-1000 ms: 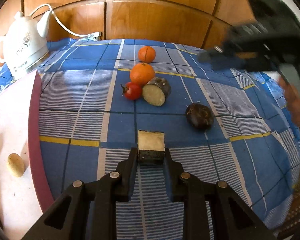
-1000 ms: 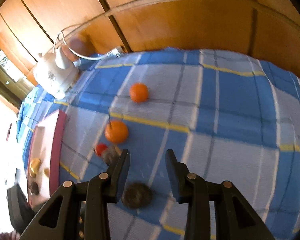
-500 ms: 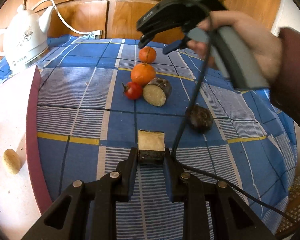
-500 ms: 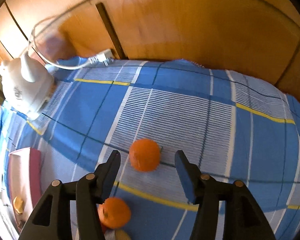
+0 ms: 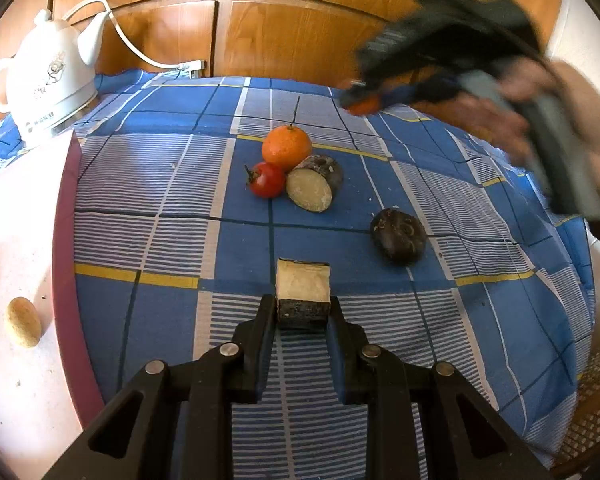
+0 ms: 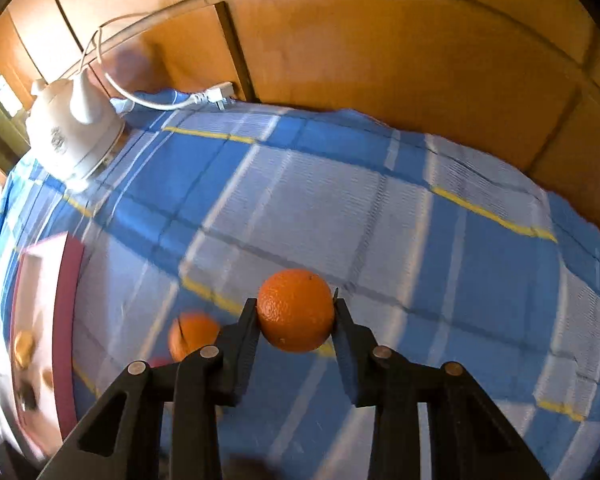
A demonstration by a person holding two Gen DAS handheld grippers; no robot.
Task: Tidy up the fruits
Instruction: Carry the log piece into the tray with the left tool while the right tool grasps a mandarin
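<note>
My left gripper (image 5: 302, 307) is shut on a dark-skinned, pale-fleshed cut fruit piece (image 5: 302, 290) above the blue checked cloth (image 5: 172, 208). Ahead lie a stemmed orange (image 5: 287, 148), a red tomato (image 5: 266, 179), a second cut piece (image 5: 314, 188) and a dark round fruit (image 5: 398, 235). My right gripper (image 6: 295, 309) is shut on a small orange (image 6: 296, 310) and holds it above the cloth; it shows blurred in the left wrist view (image 5: 364, 98). The stemmed orange also shows in the right wrist view (image 6: 192, 336).
A white tray with a maroon rim (image 5: 66, 240) lies at the left and holds a small tan fruit (image 5: 22, 322). A white kettle (image 5: 44, 76) with a cord stands at the back left. Wooden panels (image 5: 300, 32) close the back.
My right gripper has closed on the far small orange, lifted it off the cloth and moved right. My left gripper still holds the cut piece in place.
</note>
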